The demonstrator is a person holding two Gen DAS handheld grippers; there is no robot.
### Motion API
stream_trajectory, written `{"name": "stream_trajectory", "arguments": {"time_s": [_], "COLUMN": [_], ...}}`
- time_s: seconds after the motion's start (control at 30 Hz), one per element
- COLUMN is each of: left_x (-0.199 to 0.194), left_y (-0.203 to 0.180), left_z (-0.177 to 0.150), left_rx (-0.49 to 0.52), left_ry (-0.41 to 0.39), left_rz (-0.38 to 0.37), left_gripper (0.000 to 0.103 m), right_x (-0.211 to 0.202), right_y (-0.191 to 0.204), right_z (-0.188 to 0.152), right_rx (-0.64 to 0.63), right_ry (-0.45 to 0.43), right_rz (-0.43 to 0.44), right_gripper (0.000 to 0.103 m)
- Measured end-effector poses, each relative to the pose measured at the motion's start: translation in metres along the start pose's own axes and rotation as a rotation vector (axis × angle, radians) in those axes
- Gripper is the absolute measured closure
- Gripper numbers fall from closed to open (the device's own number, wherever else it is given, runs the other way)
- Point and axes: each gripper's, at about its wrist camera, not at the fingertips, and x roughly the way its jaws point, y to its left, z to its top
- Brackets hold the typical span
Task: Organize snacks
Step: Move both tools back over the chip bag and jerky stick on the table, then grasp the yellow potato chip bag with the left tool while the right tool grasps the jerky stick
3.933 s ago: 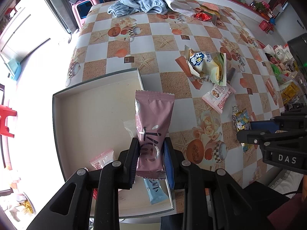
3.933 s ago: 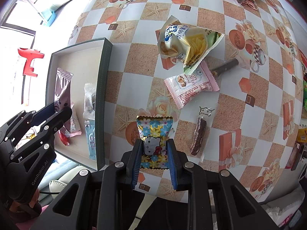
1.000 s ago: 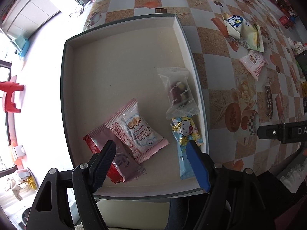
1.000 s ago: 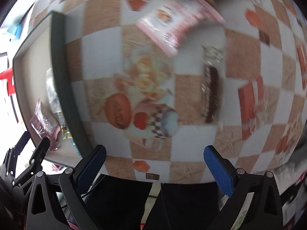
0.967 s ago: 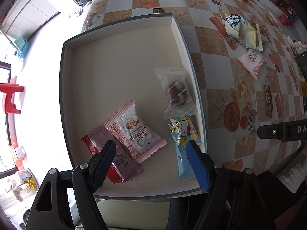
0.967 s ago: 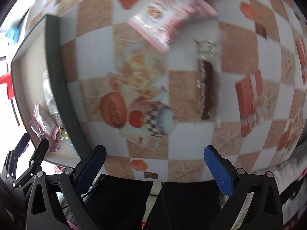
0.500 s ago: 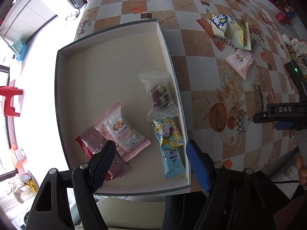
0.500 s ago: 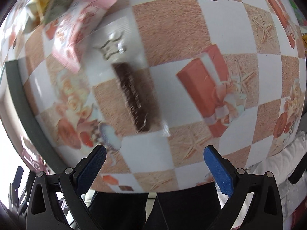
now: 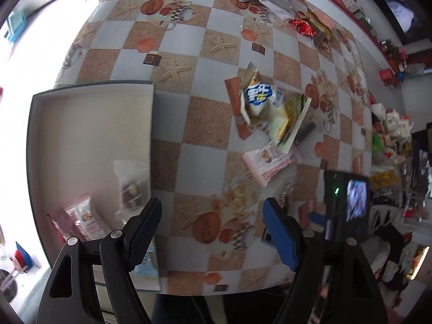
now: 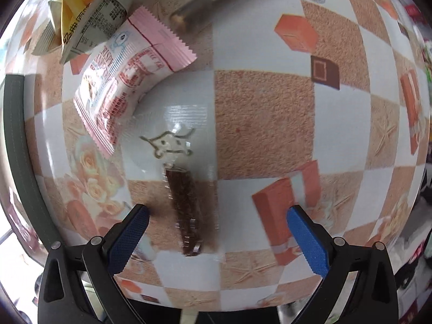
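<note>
Right now the right gripper [image 10: 216, 224] hangs over the table with its jaws spread wide and nothing between the pads, straddling a dark brown snack stick sealed in a clear, crinkly wrapper [image 10: 183, 210]. That stick is my landmark. It lies flat on the checkered tablecloth [image 10: 264, 118], a glossy sheet printed with sandy tan squares, starfish and roses. Just up and to the left of the stick sits a pink-and-white foil biscuit packet with zigzag-cut ends [image 10: 127, 81], and beyond that packet a puffy yellow-and-white chip bag [image 10: 89, 8] overlaps it. Far left of the stick runs the dark green rim of the shallow cardboard tray [image 10: 16, 145].

The left gripper [image 9: 212, 229] is also wide apart and empty, poised over the tablecloth just beside the tray's right wall, with the pink packet well ahead of it.

Risks, as I judge them: the stick is thin and lies flat, and its wrapper looks slippery, so pads closing too high could pinch only the loose film and let it slide or tear free. The stick sits left of the midline between the jaws, so an uncentred close may shove it sideways rather than grip it. The wrapper's clear top flap nearly touches the pink packet, which could drag along. The view is motion-blurred, so exact contact is hard to judge.
</note>
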Motion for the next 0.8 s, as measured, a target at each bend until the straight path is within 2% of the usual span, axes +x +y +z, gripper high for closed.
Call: {"name": "stream_trajectory", "arguments": {"time_s": [0.17,0.33,0.4,0.43,0.63,0.8], "left_x": [0.024,0.052,0.061,0.066,0.087,0.095], "left_y": [-0.016,-0.017,-0.017,-0.018,-0.029,-0.030], "left_z": [0.039,0.068,0.076,0.080,0.095,0.097], "left_rx": [-0.211,-0.472,-0.535,-0.554,-0.585,-0.602], "left_ry": [0.050,0.093,0.104,0.109,0.115,0.121], "left_rz": [-0.156,-0.248,-0.256,-0.252,-0.196,-0.174], "left_gripper": [0.023,0.023,0.023,0.023,0.023,0.023], "right_x": [0.004,0.006,0.005,0.009,0.010,0.011], "right_y": [-0.015,-0.011,-0.007,-0.005,-0.010,-0.010], "right_z": [-0.009,-0.026,-0.033,-0.054,-0.085,-0.075], "right_rx": [-0.059,-0.103,-0.103,-0.103,-0.112,-0.112], "right_ry": [-0.001,-0.029,-0.046,-0.055,-0.087,-0.085], "right_rz": [-0.010,-0.019,-0.017,-0.017,-0.016,-0.016], "right_gripper": [0.000,0.000,0.000,0.000,0.000,0.000]}}
